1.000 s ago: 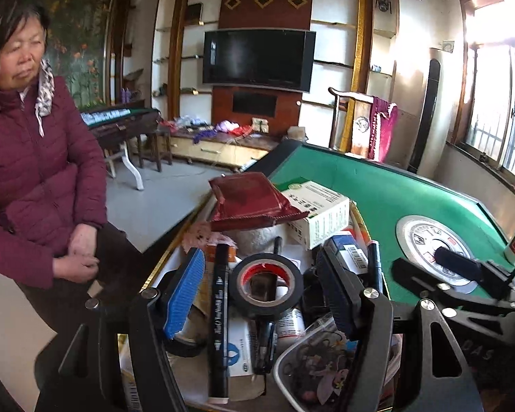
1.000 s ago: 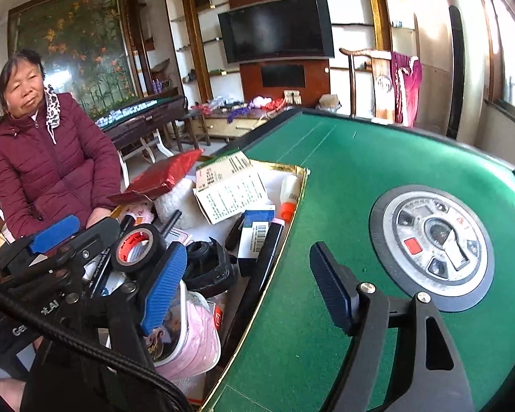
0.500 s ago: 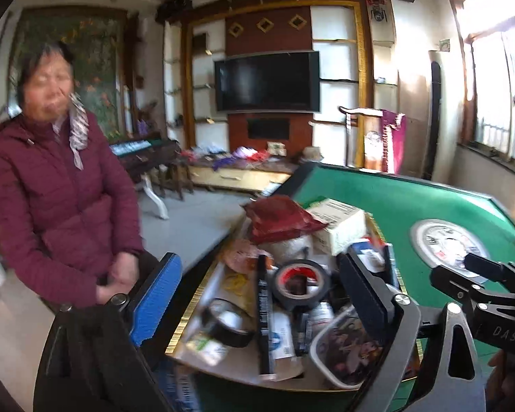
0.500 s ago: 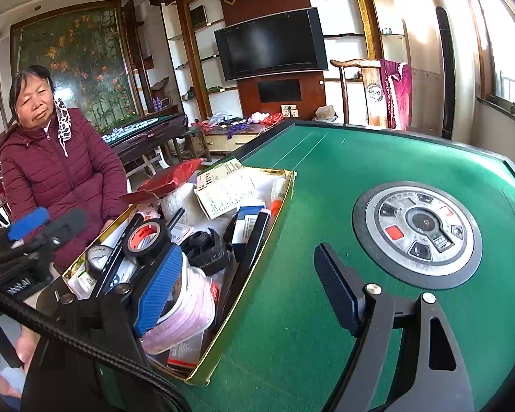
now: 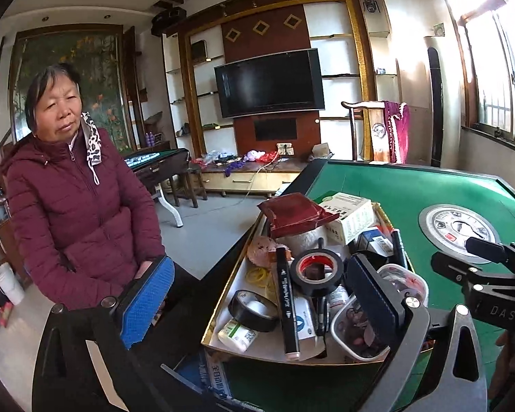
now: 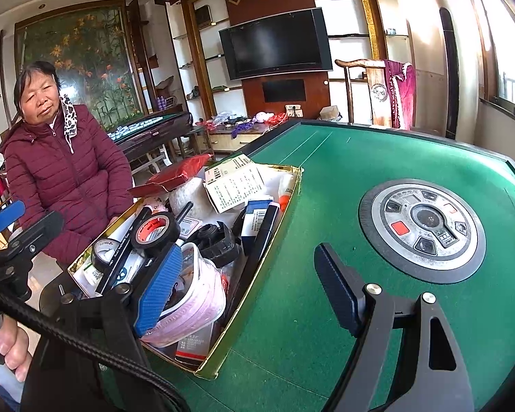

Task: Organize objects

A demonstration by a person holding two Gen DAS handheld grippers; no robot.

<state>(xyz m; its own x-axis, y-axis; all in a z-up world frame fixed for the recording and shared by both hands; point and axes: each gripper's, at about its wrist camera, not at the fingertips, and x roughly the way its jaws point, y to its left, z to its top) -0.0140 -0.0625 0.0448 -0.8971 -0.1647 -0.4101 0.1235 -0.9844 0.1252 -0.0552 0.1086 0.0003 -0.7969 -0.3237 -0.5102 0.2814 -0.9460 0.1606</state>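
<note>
Left wrist view: your gold tray (image 5: 219,309) sits at the green table (image 5: 412,189) edge, crammed.
Tape roll (image 5: 315,271): mid-tray, on the pile.
Left gripper (image 5: 257,304): jaws wide, empty.
Right gripper (image 6: 247,295): jaws apart, holding nothing.
Progress: you've barely begun; everything in the tray looks unsorted.

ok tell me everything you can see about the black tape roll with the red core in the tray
The black tape roll with the red core is a ring of glossy black tape, apparently electrical, wound on a red inner core with printing too small to read. It sits tilted, propped on the clutter in the gold-rimmed tray, hole facing up towards the cameras. A long black marker lies against its left side, and a dark block shows through its hole. No fingers touch it.
</note>
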